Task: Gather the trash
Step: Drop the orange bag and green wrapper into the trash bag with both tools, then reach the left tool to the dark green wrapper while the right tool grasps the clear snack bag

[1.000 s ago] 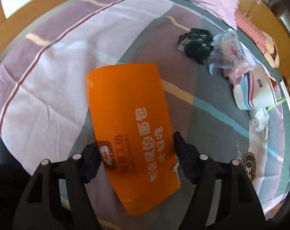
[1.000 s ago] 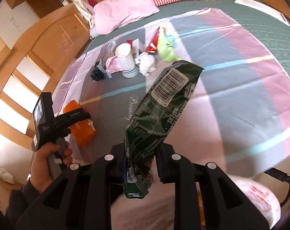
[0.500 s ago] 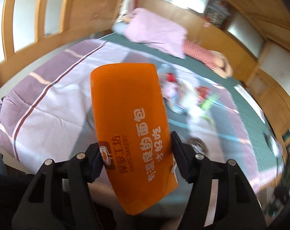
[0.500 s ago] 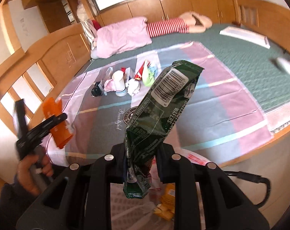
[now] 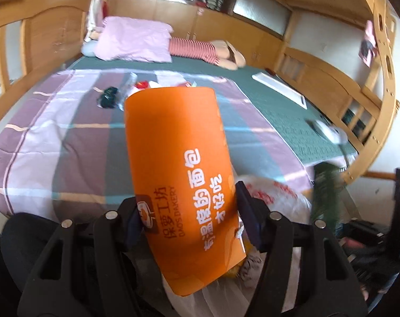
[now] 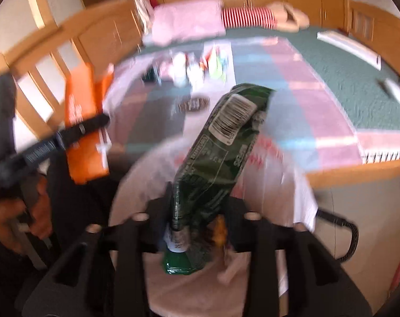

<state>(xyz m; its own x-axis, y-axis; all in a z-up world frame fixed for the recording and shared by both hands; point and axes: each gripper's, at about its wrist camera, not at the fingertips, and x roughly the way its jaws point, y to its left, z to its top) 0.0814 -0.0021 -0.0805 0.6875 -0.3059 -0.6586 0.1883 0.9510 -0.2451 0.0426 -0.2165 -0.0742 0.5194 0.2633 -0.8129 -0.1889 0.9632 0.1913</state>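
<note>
My left gripper is shut on an orange bakery bag and holds it up in front of the bed, above a white plastic trash bag. My right gripper is shut on a dark green snack wrapper and holds it over the open white trash bag. In the right wrist view the orange bag and the left gripper show at the left. The green wrapper shows at the right of the left wrist view. More trash lies in a cluster on the bed.
The bed has a striped purple and grey sheet and a green blanket. A pink pillow lies at its head, with wooden frame rails around it. A black cable lies on the floor.
Both grippers have drawn back from the bed with their loads. The white trash bag has come into view below them. The right wrist view is now motion-blurred.
</note>
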